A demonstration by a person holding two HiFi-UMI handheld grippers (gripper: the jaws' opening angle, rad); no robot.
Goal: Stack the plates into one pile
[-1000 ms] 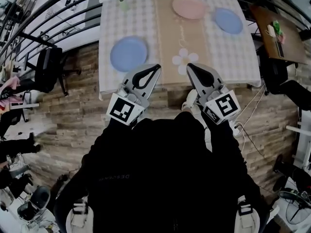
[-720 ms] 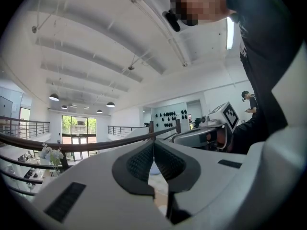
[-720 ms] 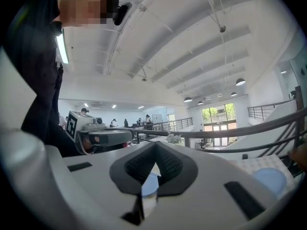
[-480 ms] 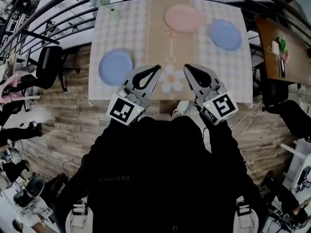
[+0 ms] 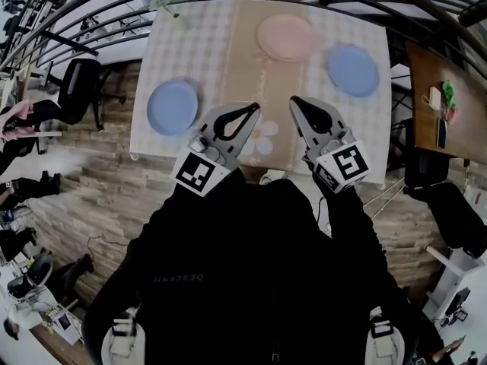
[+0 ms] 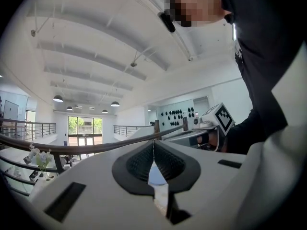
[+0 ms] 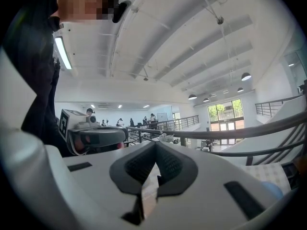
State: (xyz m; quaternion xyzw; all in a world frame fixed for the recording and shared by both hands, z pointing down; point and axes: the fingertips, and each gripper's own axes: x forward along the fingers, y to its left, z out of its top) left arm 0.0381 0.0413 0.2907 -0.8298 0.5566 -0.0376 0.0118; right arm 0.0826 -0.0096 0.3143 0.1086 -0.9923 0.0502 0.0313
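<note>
Looks barely begun: no pile anywhere. Shows three plates lying singly on the square table (image 5: 190,44) with its checked cloth and beige flower-printed runner, none of them resting on another. Finds a round pale-blue plate (image 5: 172,106) on the left strip of cloth, towards the front, well apart from the other two. Finds a round pink plate (image 5: 285,36) at the far end of the runner and a second round blue plate (image 5: 352,69) near it on the right, close but not touching.

Holds nothing in either tool. Shows the white left gripper (image 5: 255,107) with jaws drawn together, its black ribbed pads (image 6: 136,163) meeting at the tips and pinching nothing. Shows the white right gripper (image 5: 294,100) likewise closed and empty in the right gripper view. Places both side by side over the near end of the runner, pointing across the table, short of every plate.

Leaves, on this reckoning, the whole job: opening a pair of jaws, taking one plate by the rim, setting it on another, then repeating with the third. Suggests the pink and far blue plates as the likely first pairing, being neighbours, and the left-hand blue one as the longest carry.
</note>
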